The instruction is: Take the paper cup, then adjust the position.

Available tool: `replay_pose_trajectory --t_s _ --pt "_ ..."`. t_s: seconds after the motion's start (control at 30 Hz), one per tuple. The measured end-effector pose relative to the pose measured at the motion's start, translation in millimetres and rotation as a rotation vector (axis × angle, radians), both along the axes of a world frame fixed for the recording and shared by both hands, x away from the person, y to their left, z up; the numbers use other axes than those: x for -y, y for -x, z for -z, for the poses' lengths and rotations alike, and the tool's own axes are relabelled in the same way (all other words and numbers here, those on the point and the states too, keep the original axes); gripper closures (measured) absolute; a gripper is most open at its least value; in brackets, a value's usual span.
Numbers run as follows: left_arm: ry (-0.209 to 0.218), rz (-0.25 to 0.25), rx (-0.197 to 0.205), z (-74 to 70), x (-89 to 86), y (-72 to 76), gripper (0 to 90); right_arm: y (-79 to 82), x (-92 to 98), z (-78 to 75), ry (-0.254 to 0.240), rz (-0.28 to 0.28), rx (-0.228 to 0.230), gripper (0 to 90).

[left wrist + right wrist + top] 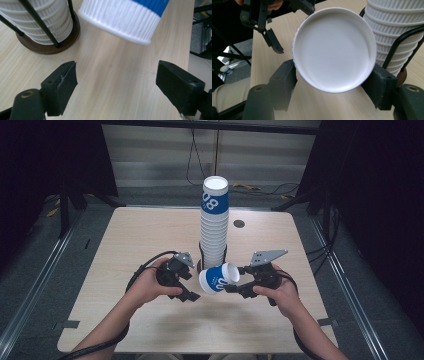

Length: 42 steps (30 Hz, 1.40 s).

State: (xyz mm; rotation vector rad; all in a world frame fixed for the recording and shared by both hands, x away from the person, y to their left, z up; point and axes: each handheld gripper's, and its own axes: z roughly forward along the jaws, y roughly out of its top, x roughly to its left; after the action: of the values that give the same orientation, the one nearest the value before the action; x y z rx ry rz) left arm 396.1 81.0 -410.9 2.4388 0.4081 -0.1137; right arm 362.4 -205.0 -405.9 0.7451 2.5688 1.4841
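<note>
White and blue paper cup [219,278] lies sideways, clamped at its base in the right gripper [239,283] beside the tall cup stack [214,222], while the left gripper [186,285] waits with wide empty jaws, so it should probably close on the rim.

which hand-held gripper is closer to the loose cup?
Right. The right hand-held gripper is shut on the cup at its base. The left hand-held gripper is open just short of the cup's rim, not touching.
</note>
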Motion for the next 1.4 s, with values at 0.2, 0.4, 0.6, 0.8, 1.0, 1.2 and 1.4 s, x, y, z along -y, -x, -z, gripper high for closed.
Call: replay_pose_trajectory --t_s 0.2,0.4,0.6,0.8,1.0,1.2,1.4 --pt "0.016 -0.006 -0.006 7.7 -2.9 -0.3 17.0 0.3 -0.2 -0.9 -0.013 0.006 -0.002 30.5" --pt "0.033 -0.015 -0.007 13.0 -3.1 -1.1 17.0 0.1 -0.1 -1.4 -0.016 0.005 -0.003 30.6" --pt "0.053 -0.018 -0.008 18.6 -3.7 0.1 16.9 0.1 1.2 -1.9 -0.020 0.012 -0.002 30.6" --pt "0.077 -0.033 -0.012 21.5 -4.0 2.0 16.9 1.1 1.0 -0.9 -0.025 0.010 -0.002 30.5" --pt "0.078 -0.047 -0.011 19.1 -5.0 1.9 16.9 0.6 1.6 -2.9 -0.028 0.012 0.001 30.5" --pt "0.103 -0.051 -0.003 15.6 -7.3 4.1 16.9 1.5 -0.3 -4.6 -0.032 0.012 0.003 30.5" --pt "0.112 -0.052 -0.004 15.7 -9.0 5.9 16.9 1.0 -3.4 -7.8 -0.033 0.004 0.012 30.5"
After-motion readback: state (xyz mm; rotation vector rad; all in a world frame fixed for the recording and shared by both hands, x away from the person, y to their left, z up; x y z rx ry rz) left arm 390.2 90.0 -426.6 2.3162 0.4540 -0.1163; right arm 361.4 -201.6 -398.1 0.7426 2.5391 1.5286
